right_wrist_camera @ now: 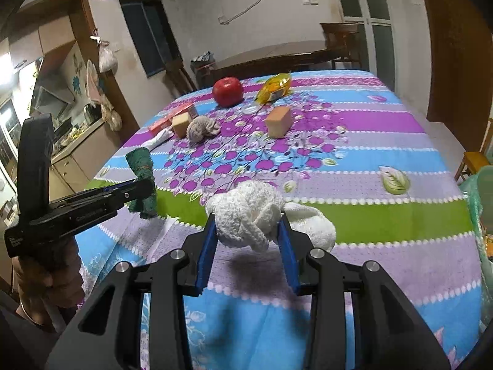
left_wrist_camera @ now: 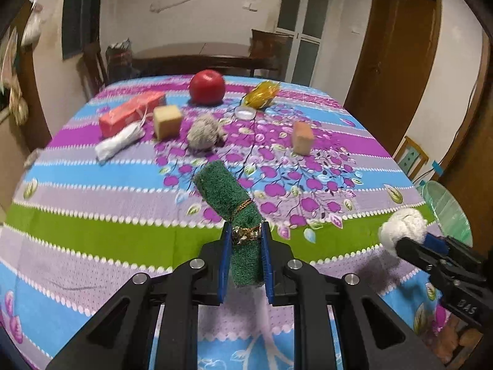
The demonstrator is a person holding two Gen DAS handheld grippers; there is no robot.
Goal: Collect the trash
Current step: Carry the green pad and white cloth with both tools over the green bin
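My left gripper point(left_wrist_camera: 246, 234) is shut on a rolled green cloth point(left_wrist_camera: 228, 194) tied with a gold cord, held above the table's near edge; it also shows in the right wrist view point(right_wrist_camera: 141, 166). My right gripper point(right_wrist_camera: 246, 228) is shut on a knotted white cloth point(right_wrist_camera: 246, 209), seen in the left wrist view point(left_wrist_camera: 403, 225) at the right. A green mesh bin point(left_wrist_camera: 446, 206) stands beside the table at the right. On the table lie a grey cloth ball point(left_wrist_camera: 205, 131), a white twisted wrapper point(left_wrist_camera: 118, 141) and a yellow wrapper point(left_wrist_camera: 262, 94).
On the flowered tablecloth point(left_wrist_camera: 123, 185) also sit a red apple point(left_wrist_camera: 207, 86), a red box point(left_wrist_camera: 131, 112), two tan blocks point(left_wrist_camera: 167, 120) point(left_wrist_camera: 302, 137) and a small white lid point(left_wrist_camera: 245, 112). A dark wooden table and chairs stand behind. A wooden door is at the right.
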